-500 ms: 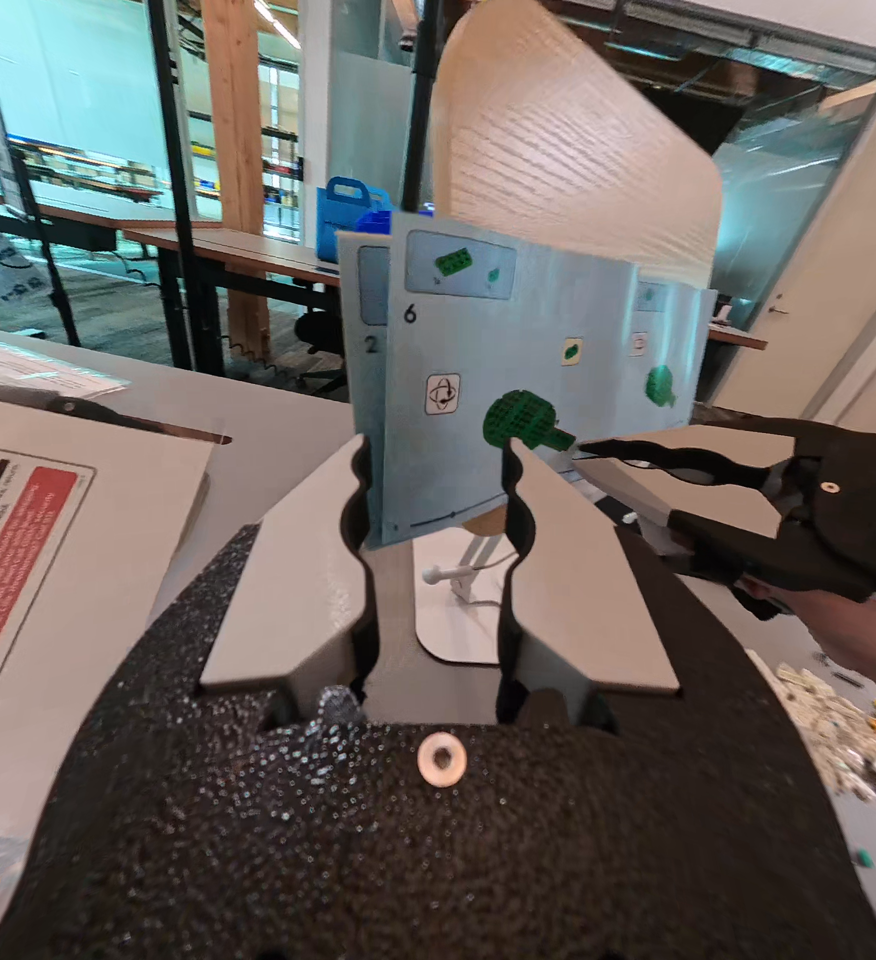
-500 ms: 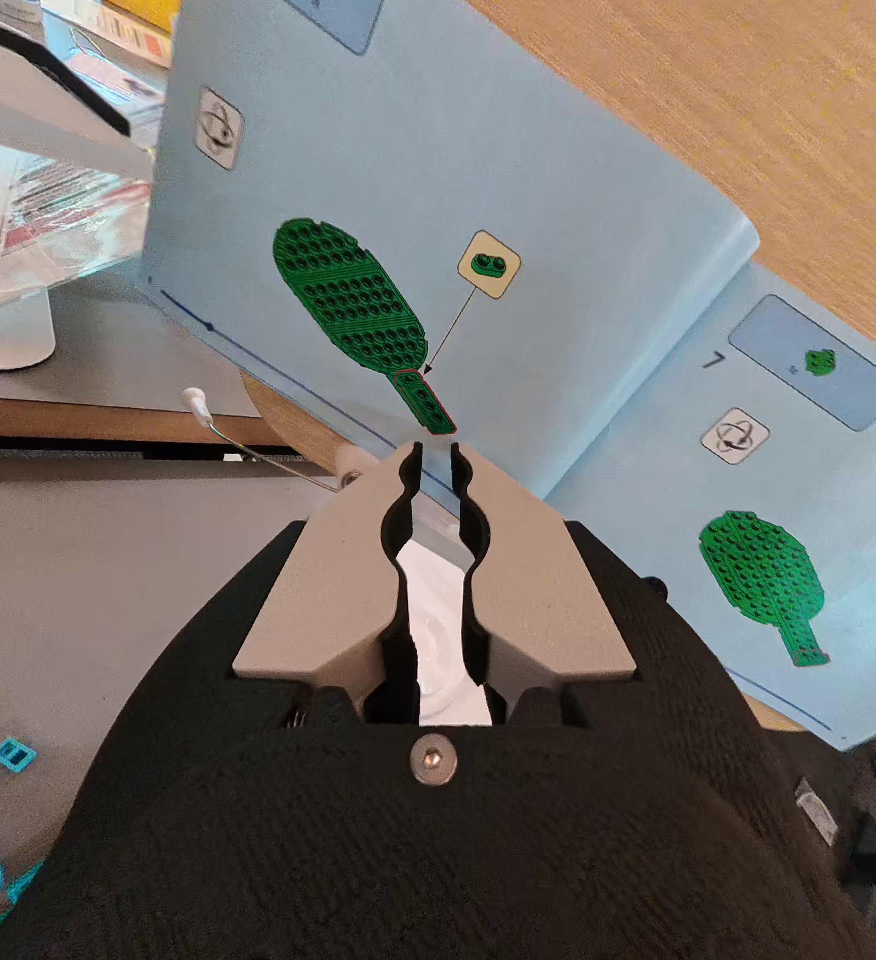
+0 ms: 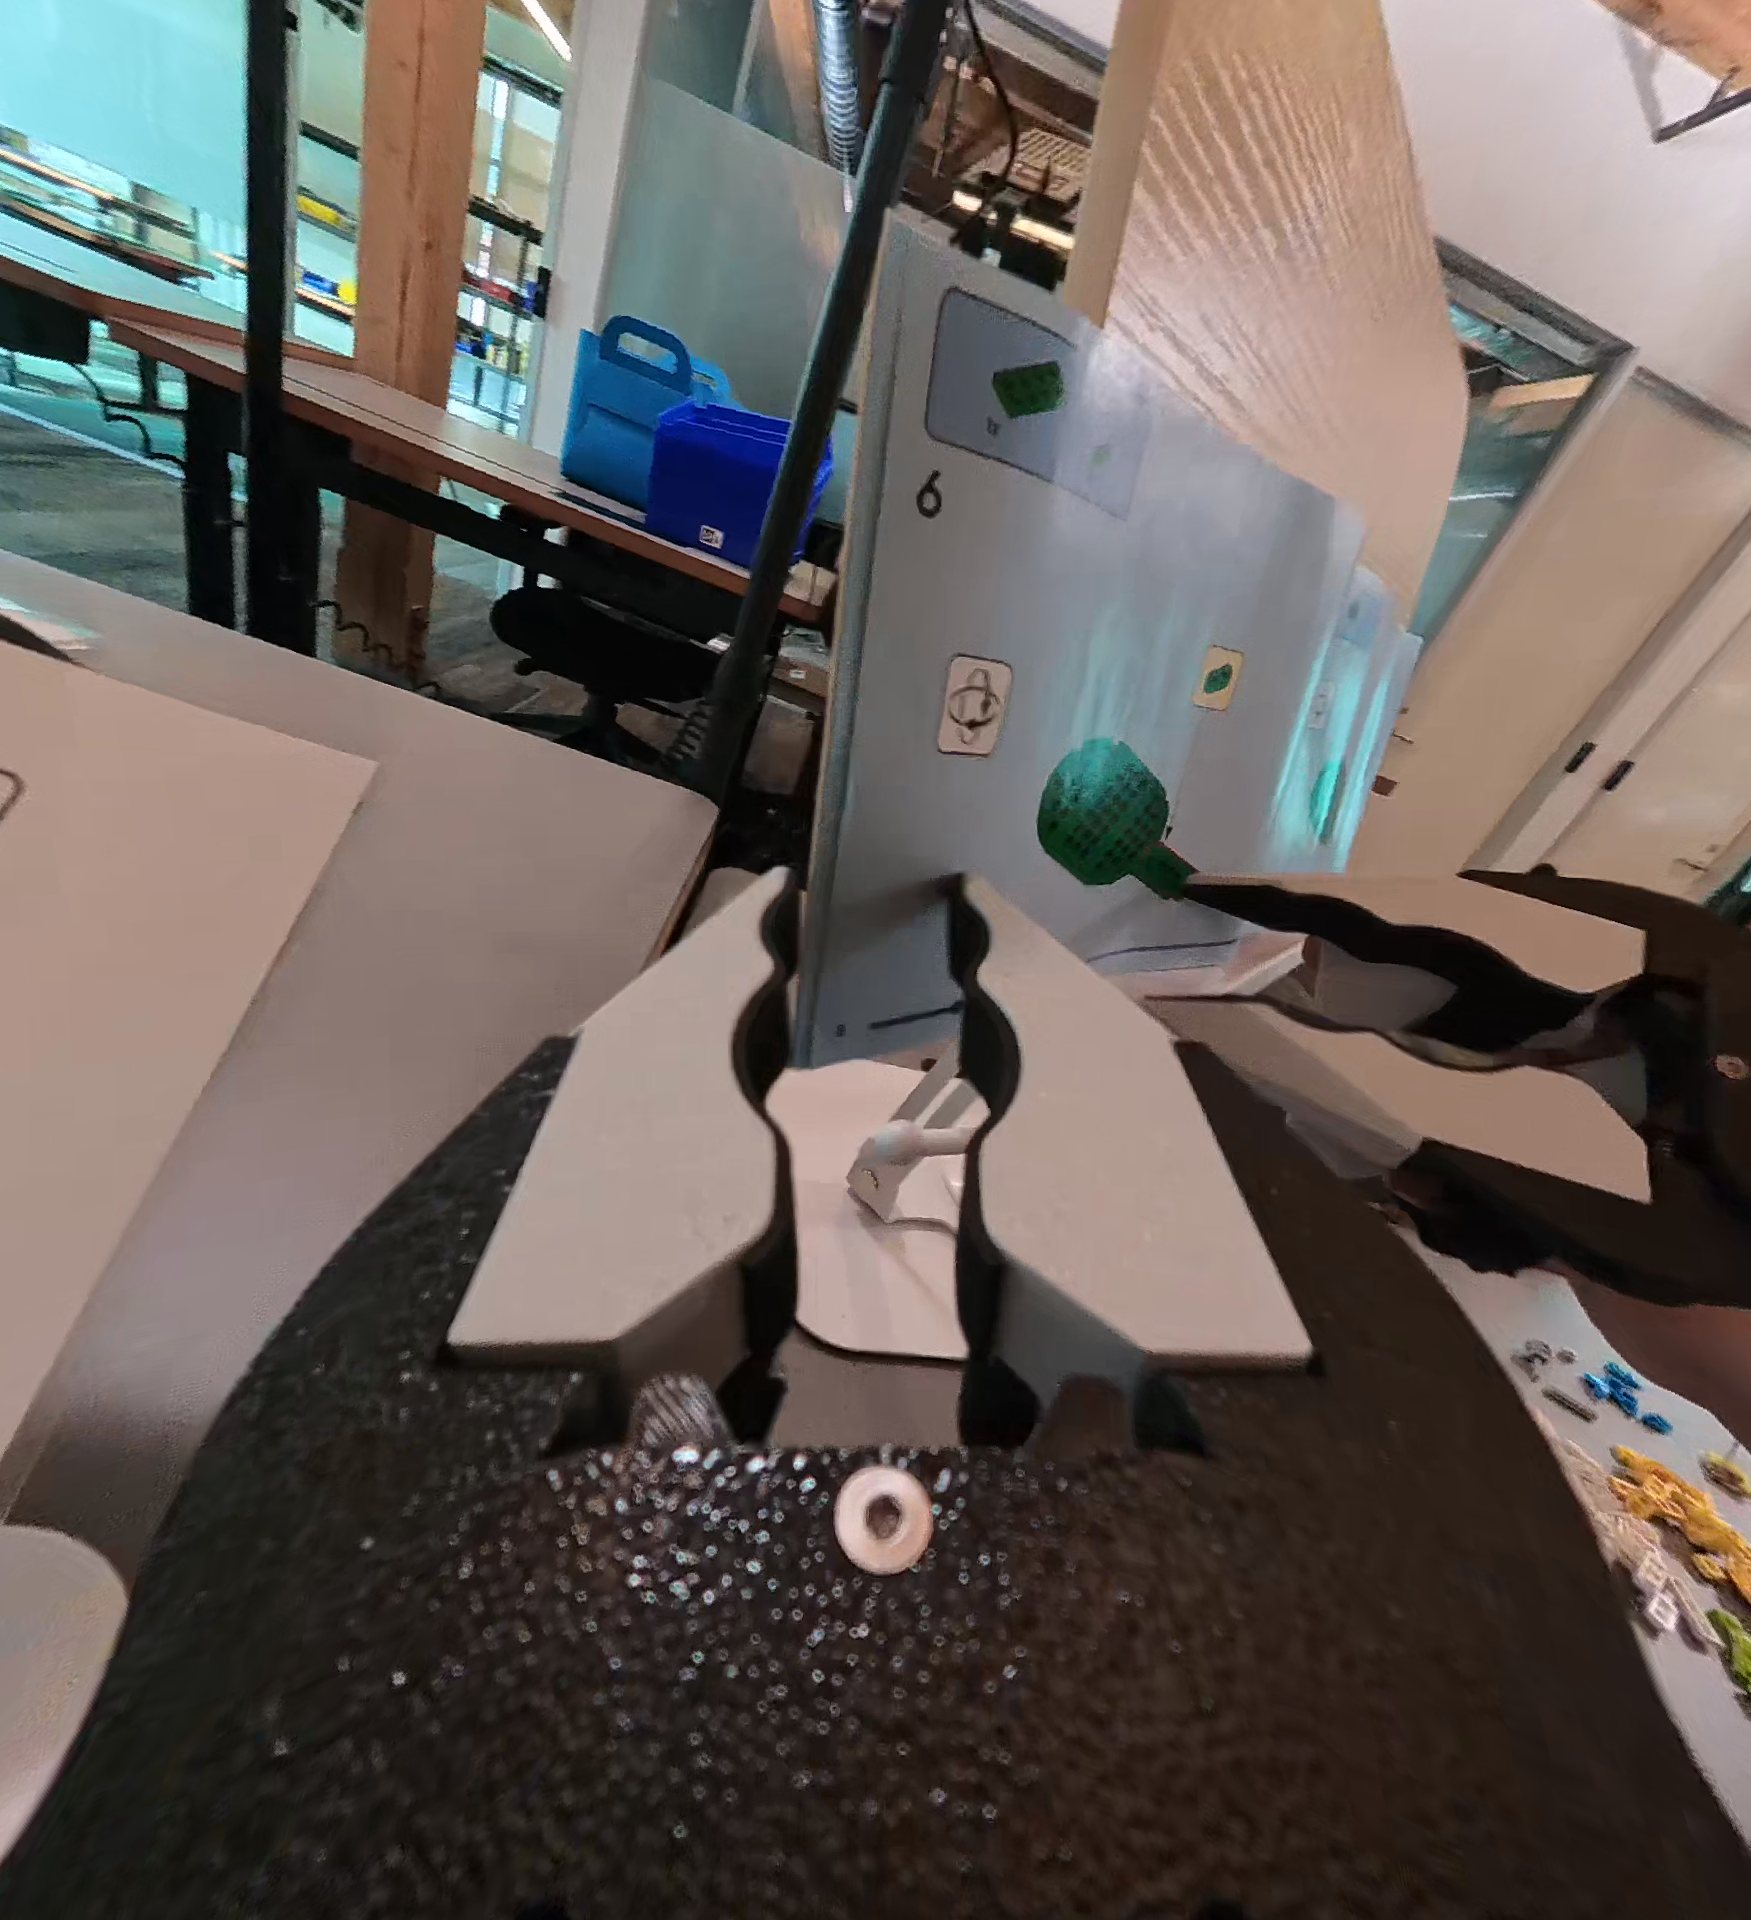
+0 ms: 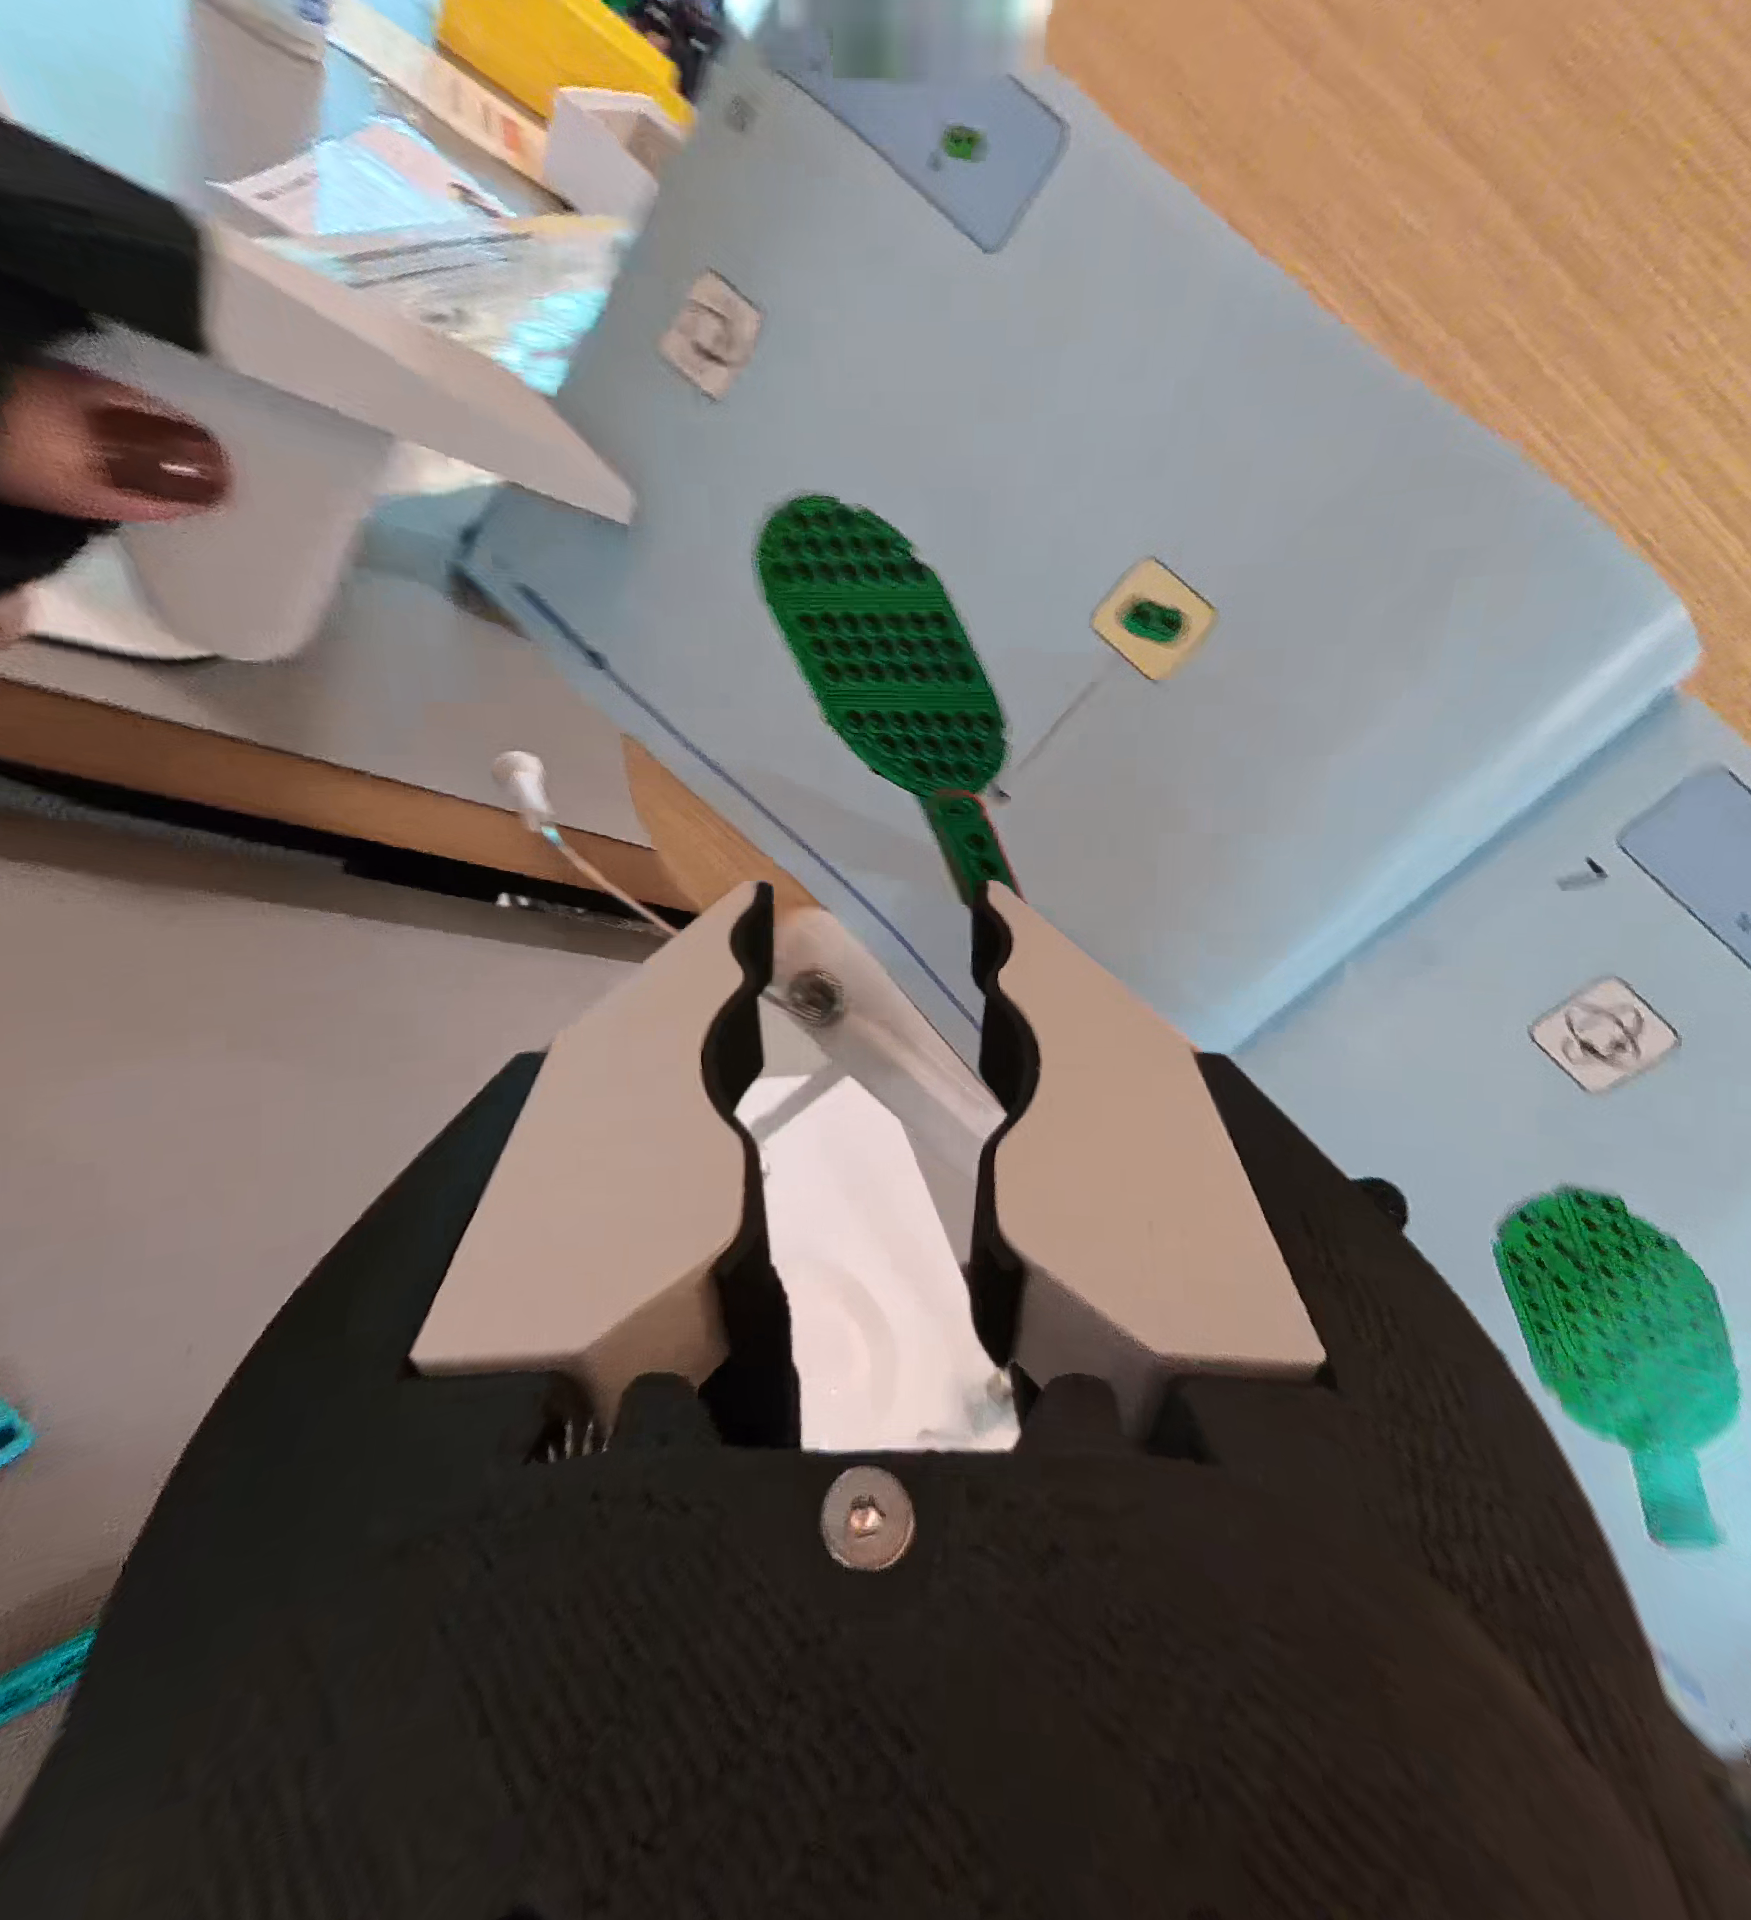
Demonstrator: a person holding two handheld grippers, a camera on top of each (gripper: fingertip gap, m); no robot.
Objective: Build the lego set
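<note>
The left hand-held gripper [image 3: 876,904] stands partly open around the near lower corner of an upright pale-blue instruction booklet [image 3: 1058,665]; whether its pads touch the page is unclear. The right hand-held gripper [image 4: 871,914] is open and holds nothing, just before the booklet's [image 4: 1058,436] lower edge. Far pages blur. Small building bricks [image 3: 1702,1538] are cut off at the desk's [image 3: 497,831] right edge.

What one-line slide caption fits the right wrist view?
Open right gripper poised at the lower edge of a pale blue instruction booklet propped on a wooden stand.
</note>
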